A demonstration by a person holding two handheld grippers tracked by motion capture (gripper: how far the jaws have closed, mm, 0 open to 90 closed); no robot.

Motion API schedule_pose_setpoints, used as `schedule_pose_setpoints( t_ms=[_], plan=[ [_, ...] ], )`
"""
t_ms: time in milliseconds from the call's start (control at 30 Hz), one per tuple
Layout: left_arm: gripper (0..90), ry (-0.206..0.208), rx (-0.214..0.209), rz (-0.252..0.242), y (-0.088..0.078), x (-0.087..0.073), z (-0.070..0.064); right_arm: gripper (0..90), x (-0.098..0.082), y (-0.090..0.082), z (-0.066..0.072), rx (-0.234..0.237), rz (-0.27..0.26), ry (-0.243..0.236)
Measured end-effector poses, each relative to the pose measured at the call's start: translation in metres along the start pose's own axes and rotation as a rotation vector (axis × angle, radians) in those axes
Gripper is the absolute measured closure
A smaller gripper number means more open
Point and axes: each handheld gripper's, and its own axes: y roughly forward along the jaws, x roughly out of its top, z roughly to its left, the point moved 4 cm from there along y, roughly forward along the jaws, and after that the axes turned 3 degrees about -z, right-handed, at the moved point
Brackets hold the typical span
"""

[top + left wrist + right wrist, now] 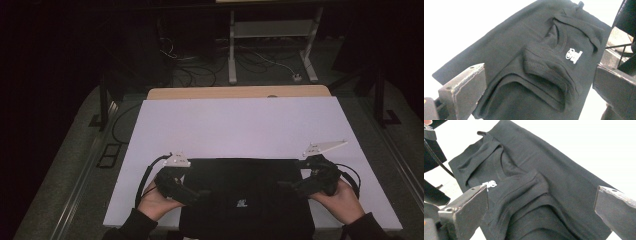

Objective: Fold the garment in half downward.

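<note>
A black folded garment [245, 195] with a small white logo [241, 202] lies at the near edge of the white board [240, 125]. My left gripper [200, 192] is at the garment's left side and my right gripper [287, 185] at its right side, both pointing inward. In the left gripper view the gripper [539, 85] is open, jaws wide apart over the garment [529, 55] and its rumpled folds, with the logo [574, 55] beyond. In the right gripper view the gripper [540, 207] is also open above the garment [544, 182], the logo [489, 184] near its left jaw. Nothing is gripped.
The white board covers a wooden table whose far edge [240, 92] shows. Behind it on the floor are cables [200, 70] and a metal frame stand [272, 45]. A dark post [103, 100] stands at the left and another post [380, 100] at the right.
</note>
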Motion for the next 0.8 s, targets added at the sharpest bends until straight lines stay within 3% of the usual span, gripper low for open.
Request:
schedule_pose_setpoints(
  t_ms=[200,600,800],
  plan=[
    [0.0,0.008,0.011,0.004,-0.003,0.006,0.004,0.0,0.011,-0.009,-0.003,-0.002,-0.020,-0.012],
    [0.0,0.022,0.018,0.003,-0.009,0.021,0.014,0.0,0.022,-0.013,-0.011,-0.023,-0.011,-0.031],
    [0.0,0.002,0.023,0.003,-0.008,0.022,0.025,0.0,0.024,-0.010,-0.020,-0.009,0.005,-0.027]
  ],
)
